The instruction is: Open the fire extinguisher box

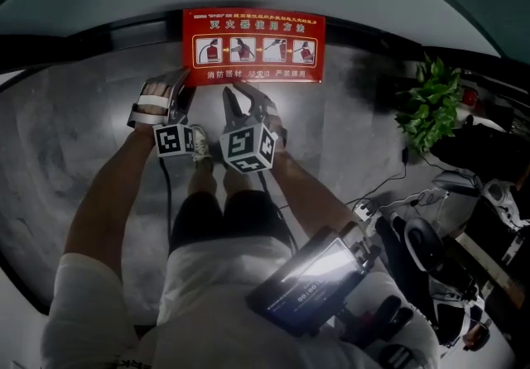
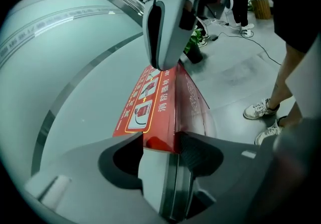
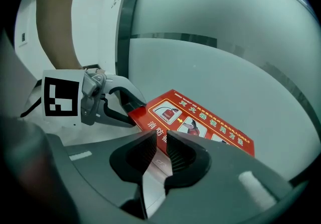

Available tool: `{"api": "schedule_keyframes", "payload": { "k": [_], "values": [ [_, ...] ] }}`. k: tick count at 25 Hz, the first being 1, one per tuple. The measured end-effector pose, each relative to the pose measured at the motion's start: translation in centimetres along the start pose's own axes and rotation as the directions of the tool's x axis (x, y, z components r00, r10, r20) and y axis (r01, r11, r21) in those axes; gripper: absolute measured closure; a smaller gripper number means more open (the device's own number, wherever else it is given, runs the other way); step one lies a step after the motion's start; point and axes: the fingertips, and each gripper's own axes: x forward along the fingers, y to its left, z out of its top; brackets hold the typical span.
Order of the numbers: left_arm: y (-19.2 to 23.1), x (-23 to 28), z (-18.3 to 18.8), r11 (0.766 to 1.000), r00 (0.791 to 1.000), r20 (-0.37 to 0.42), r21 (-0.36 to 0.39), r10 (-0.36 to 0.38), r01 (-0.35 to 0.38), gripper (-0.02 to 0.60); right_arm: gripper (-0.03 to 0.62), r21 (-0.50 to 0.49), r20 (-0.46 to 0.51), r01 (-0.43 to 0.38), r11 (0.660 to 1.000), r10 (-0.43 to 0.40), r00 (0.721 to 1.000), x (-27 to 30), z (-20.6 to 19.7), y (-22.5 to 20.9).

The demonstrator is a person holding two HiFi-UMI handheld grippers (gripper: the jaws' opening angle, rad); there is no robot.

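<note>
The fire extinguisher box [image 1: 253, 46] is red, its lid printed with white instruction pictures, and it stands on the floor against a pale wall. My left gripper [image 1: 185, 83] is at the lid's left corner. In the left gripper view that red corner [image 2: 160, 117] lies between its widely spread jaws [image 2: 161, 140], and I see no pressing. My right gripper [image 1: 237, 94] meets the lid's front edge a little to the right. Its jaws [image 3: 161, 140] stand narrow, closed on that edge [image 3: 161, 135]. The right gripper view shows the left gripper [image 3: 133, 111] straddling the corner.
A potted plant [image 1: 431, 103] stands right of the box, with cables [image 1: 389, 185] and dark equipment [image 1: 464, 235] on the floor beyond. The person's white shoes [image 2: 261, 110] are close behind the grippers. A device with a lit screen [image 1: 310, 280] hangs at the chest.
</note>
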Motion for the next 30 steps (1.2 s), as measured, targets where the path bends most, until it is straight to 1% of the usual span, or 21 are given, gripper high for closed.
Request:
{"api": "schedule_keyframes", "payload": {
  "k": [2,5,9,16,19,23,25,28,30],
  "values": [
    [-0.2,0.1,0.0,1.0,1.0,0.003,0.007,-0.008,0.008,0.363,0.52,-0.001,-0.004,0.001,1.0,-0.001,1.0,0.0,-0.2,0.0],
    [-0.1,-0.3,0.2,1.0,1.0,0.008,-0.001,-0.018,0.018,0.382,0.519,-0.012,-0.012,0.005,1.0,-0.006,1.0,-0.3,-0.4,-0.3],
    [0.3,-0.8,0.4,0.999,0.999,0.017,-0.008,-0.039,0.039,0.39,0.508,-0.052,-0.03,0.024,0.998,-0.025,0.999,-1.3,-1.1,-1.1],
    [1.4,-2.7,1.2,0.998,0.998,0.043,-0.011,-0.055,0.056,0.424,0.483,-0.133,-0.072,0.079,0.988,-0.089,0.993,-4.1,-2.6,-4.3],
    [2.2,-3.4,1.5,0.999,0.998,0.049,-0.008,-0.047,0.047,0.44,0.452,-0.174,-0.093,0.111,0.978,-0.129,0.987,-5.1,-3.7,-6.1],
    [3.0,-4.4,2.0,1.0,0.998,0.057,-0.003,-0.021,0.021,0.457,0.413,-0.261,-0.122,0.134,0.956,-0.17,0.978,-6.2,-6.0,-9.0],
    [3.4,-4.8,2.4,1.0,0.999,0.05,-0.009,-0.022,0.023,0.462,0.394,-0.317,-0.142,0.134,0.939,-0.186,0.972,-6.7,-7.6,-10.7],
    [3.4,-5.0,2.6,1.0,1.0,0.021,0.001,-0.023,0.023,0.468,0.358,-0.401,-0.183,0.117,0.909,-0.205,0.961,-7.3,-10.5,-13.3],
    [3.4,-4.8,2.4,1.0,1.0,-0.01,0.004,-0.025,0.025,0.469,0.348,-0.45,-0.193,0.103,0.887,-0.21,0.959,-7.4,-11.7,-14.9]
  ]
}}
